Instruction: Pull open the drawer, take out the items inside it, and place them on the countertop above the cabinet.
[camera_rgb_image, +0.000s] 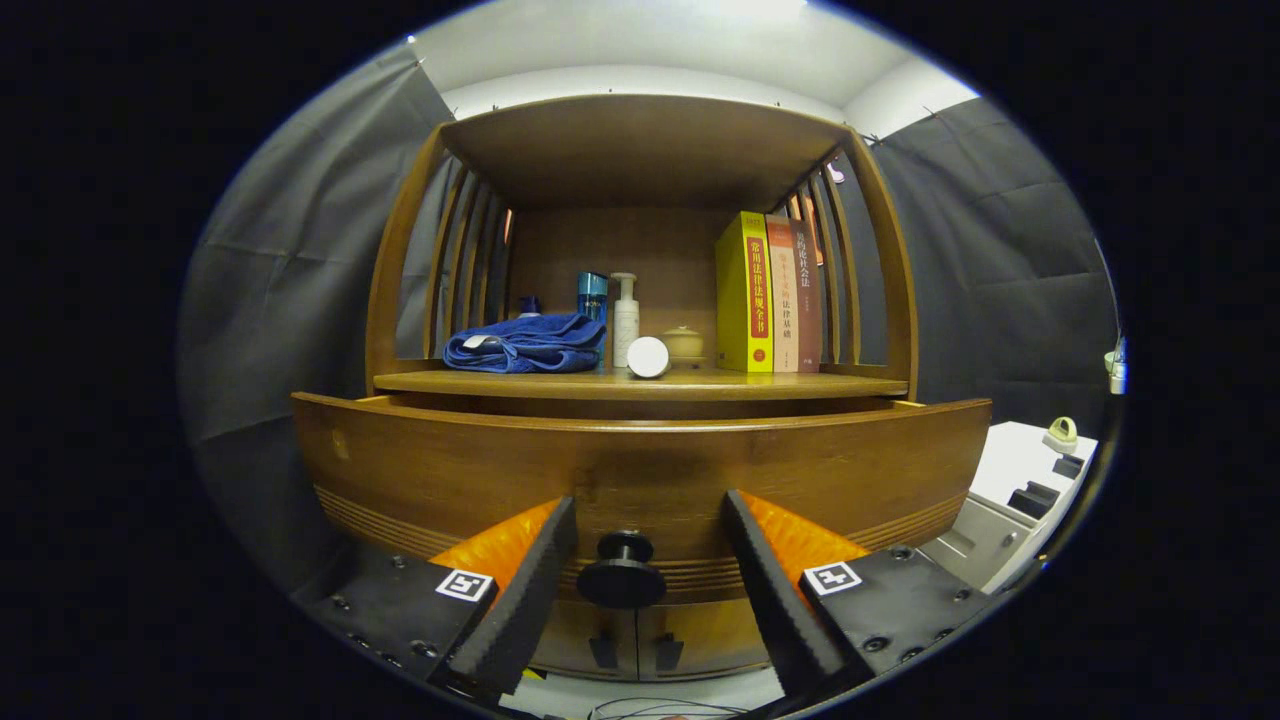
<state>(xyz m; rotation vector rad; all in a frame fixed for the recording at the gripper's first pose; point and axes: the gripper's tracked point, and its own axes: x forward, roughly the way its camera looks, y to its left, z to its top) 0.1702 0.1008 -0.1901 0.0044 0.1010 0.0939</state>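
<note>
The gripper (648, 590) is hovering with its jaws spread wide, holding nothing, the black drawer knob (622, 574) sitting between them with a gap on each side. The knob is projecting from the curved wooden drawer front (450, 480), which is standing pulled out from the cabinet. Above and beyond the knob, the desk (800, 384) is carrying a folded blue towel (525, 343), bottles (624, 318), a white round lid (648, 357) and upright books (768, 292).

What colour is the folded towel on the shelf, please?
Dark blue towel, seen in the gripper view.
</note>
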